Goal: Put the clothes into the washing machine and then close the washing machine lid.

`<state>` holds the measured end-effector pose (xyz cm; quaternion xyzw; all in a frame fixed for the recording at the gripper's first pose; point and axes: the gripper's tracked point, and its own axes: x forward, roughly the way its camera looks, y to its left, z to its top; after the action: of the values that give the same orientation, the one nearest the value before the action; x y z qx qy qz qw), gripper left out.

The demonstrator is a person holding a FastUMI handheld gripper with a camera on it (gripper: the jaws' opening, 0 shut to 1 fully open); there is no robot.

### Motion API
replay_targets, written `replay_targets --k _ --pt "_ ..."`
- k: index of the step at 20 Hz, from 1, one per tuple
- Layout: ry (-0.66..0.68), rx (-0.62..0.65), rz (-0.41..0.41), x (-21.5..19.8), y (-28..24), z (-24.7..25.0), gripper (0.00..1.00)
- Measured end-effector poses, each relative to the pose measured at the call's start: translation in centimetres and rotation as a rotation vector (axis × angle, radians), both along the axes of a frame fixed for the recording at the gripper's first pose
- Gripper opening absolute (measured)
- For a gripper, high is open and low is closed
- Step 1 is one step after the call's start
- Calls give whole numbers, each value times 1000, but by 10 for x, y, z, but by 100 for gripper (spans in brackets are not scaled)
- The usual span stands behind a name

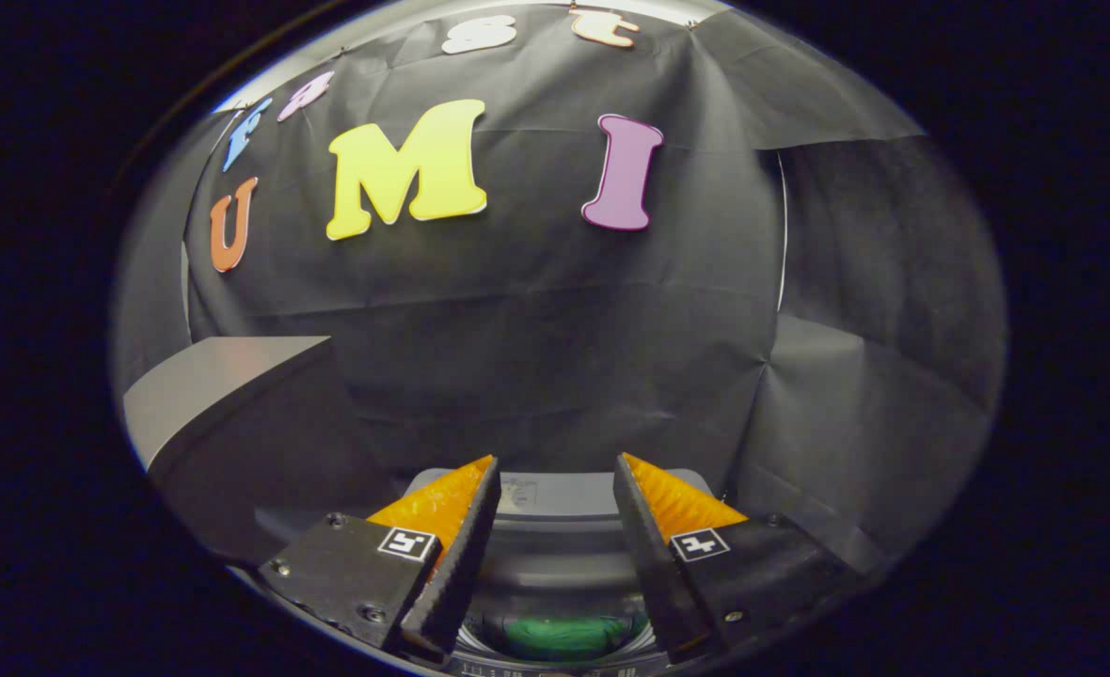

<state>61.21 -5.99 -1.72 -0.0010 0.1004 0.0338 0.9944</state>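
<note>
Clothes point(564, 637) lie in the washing machine point(555, 536) below the spread claw point(555, 470).

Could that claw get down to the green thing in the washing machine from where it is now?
Probably yes. The claw is open and holds nothing, the green cloth lies in the washing machine below its fingers, and nothing sits between them.

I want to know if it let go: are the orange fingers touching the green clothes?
Apart. In the gripper view the gripper is open, and the green clothes lie down inside the washing machine, below the gap between the fingers, with nothing pinched.
</note>
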Motion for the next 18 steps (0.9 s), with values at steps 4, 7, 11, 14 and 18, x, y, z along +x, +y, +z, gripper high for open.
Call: replay_targets --k 4,7,11,14,18 --pt "7 -5 5 -4 5 -6 77" --pt "25 5 3 -11 9 -15 77" --pt "62 -16 10 -32 12 -39 77" --pt "89 -24 -7 -73 7 -54 77" --pt "96 10 -55 -160 4 -62 77"
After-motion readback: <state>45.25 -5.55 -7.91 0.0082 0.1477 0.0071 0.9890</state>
